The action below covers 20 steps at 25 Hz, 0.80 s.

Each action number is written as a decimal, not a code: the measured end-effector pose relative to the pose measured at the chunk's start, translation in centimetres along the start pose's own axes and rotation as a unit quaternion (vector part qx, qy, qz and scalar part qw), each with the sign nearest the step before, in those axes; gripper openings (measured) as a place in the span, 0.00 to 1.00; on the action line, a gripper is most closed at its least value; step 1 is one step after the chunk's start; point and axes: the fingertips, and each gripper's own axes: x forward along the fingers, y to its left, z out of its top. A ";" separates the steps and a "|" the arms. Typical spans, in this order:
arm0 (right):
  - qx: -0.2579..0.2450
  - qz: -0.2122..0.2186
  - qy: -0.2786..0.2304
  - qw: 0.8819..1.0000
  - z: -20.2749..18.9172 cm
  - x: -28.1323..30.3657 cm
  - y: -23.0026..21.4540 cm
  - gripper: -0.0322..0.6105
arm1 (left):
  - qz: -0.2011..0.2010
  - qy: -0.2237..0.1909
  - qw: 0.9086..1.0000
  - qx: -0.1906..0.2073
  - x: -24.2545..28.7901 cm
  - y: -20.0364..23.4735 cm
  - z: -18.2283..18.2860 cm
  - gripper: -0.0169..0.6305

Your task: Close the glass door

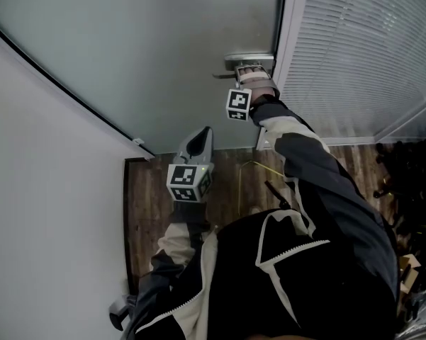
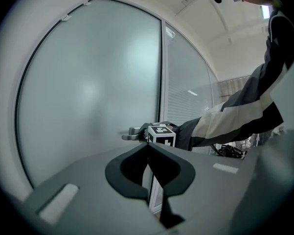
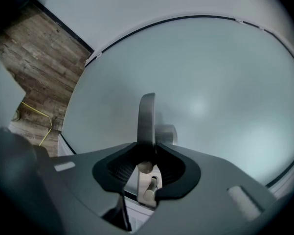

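right gripper is clamping onto the handle at the right edge of the glass door, and the left gripper is hanging pinched together with nothing in it, down near the door's bottom edge

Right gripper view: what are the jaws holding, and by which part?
The right gripper holds the door handle by its lever bar, clamped between the jaws. The left gripper holds nothing.
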 end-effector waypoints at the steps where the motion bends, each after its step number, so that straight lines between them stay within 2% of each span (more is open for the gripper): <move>1: -0.001 0.001 0.000 1.000 0.1 0.1 0.0 0.22 | 0.002 0.002 1.000 -0.001 -0.2 0.1 -0.2 0.03; 10: -0.001 0.009 0.012 1.000 -0.1 0.8 0.2 0.22 | 0.008 0.002 1.000 -0.003 -1.3 0.9 -1.2 0.03; 13: 0.017 0.023 0.007 1.000 0.1 0.9 0.5 0.24 | 0.010 0.005 1.000 -0.005 -1.7 1.0 -1.0 0.03; 14: 0.036 0.031 0.002 0.999 0.0 0.8 0.4 0.25 | 0.010 0.005 1.000 -0.005 -1.8 1.0 -1.0 0.03; 16: 0.107 0.047 -0.015 0.993 -0.1 0.2 0.0 0.29 | 0.009 0.006 1.000 -0.005 -1.9 1.2 -0.8 0.03; 18: 0.194 0.055 -0.038 0.979 0.0 -1.3 -0.6 0.32 | 0.008 0.007 1.000 -0.006 -2.0 1.7 -0.7 0.03; 20: 0.266 0.060 -0.071 0.960 0.7 -3.5 -1.3 0.31 | 0.006 0.002 1.000 -0.006 -2.1 2.4 -0.6 0.03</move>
